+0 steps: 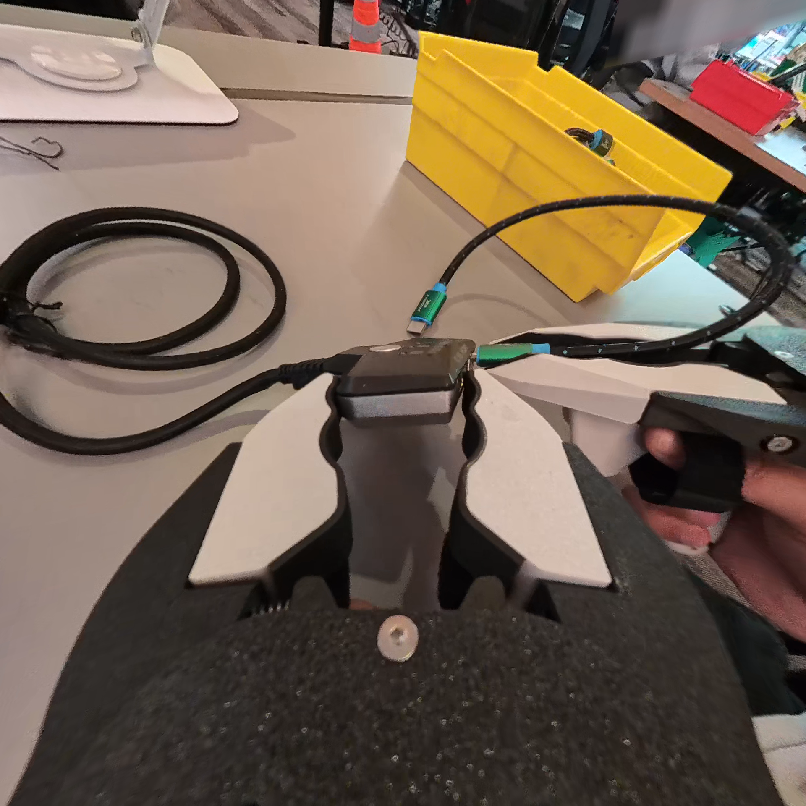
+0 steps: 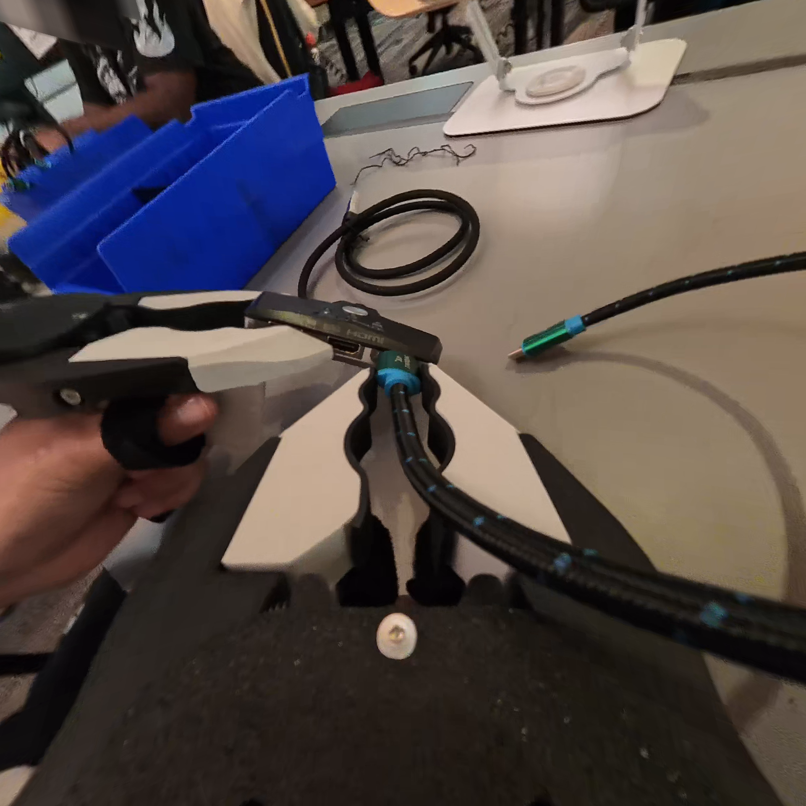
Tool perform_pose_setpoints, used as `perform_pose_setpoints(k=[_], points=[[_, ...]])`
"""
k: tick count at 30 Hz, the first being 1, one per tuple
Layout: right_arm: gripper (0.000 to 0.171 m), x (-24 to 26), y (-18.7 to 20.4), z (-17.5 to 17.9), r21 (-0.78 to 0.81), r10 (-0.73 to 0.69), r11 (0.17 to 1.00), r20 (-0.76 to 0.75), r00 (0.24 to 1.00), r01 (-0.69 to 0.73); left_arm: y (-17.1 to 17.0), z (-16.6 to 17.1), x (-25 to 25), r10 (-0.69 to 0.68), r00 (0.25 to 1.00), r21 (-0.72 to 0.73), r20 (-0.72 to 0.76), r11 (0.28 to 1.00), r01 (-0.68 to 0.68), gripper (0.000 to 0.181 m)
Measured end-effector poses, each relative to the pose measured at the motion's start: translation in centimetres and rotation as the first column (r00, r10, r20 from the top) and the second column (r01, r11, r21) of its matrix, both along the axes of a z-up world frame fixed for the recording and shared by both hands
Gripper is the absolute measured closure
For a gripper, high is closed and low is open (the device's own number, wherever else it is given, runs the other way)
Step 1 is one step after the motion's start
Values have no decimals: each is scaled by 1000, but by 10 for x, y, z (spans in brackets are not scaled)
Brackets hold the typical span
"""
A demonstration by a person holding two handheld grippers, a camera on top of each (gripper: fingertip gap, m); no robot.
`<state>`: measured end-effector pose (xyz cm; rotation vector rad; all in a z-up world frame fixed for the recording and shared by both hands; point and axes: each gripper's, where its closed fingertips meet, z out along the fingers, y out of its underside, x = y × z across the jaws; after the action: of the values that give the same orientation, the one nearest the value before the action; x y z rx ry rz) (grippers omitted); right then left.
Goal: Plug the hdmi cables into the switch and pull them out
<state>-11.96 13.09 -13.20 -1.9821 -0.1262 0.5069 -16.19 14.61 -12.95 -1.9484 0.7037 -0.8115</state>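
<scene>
Insertion step: left gripper (image 1: 399,384) clamps switch (image 1: 403,379) betw. tips, right gripper (image 2: 397,379) pinches green plug (image 2: 394,364) at port ahead; next needs straight axial push.

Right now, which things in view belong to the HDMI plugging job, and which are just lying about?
In play: switch in left gripper; green plug in right gripper; loose green plug; black cable.

Lying about: yellow bin; blue bin; white stand; thread scrap.

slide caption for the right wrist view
Right hand-held gripper holds a green plug at the switch, held by the left hand-held gripper.
</scene>
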Motion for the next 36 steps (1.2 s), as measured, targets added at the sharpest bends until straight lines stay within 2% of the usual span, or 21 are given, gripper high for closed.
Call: perform_pose_setpoints(k=[6,20,21,22,23,24,25,27,30,32,36], points=[[152,10,0,-1,-17,-85,996,-102,991,83,3,2,10,-15,1000,26,-6,1000,15,128],[153,22,1,-6,-43,-109,994,-96,989,105,7,-5,22,-65,998,-16,8,998,65,128],[154,22,2,-5,-42,-116,993,-111,987,111,16,-10,14,7,999,3,-48,1000,-7,128],[155,25,2,8,24,-133,990,-155,979,138,36,-18,-7,115,985,40,-126,993,-111,129],[156,36,0,27,93,-161,980,-152,975,176,53,-16,-25,171,980,8,-101,985,-171,129],[157,43,-3,43,137,-160,974,-138,977,179,60,-7,-34,190,980,26,-64,982,-189,129],[158,46,-5,49,149,-151,974,-150,977,173,52,8,-29,162,985,103,-55,982,-156,129],[157,36,-2,32,65,-68,995,-142,988,78,29,22,-5,78,991,230,-107,972,-51,129],[157,34,2,33,52,10,999,-82,997,-5,29,15,-2,54,996,139,-75,989,-43,129],[158,30,-2,44,83,79,994,-100,992,-71,34,13,-10,64,996,105,-62,993,-57,129],[158,11,-21,54,18,329,944,-124,936,-329,26,12,-14,25,999,54,-41,998,-23,129]])
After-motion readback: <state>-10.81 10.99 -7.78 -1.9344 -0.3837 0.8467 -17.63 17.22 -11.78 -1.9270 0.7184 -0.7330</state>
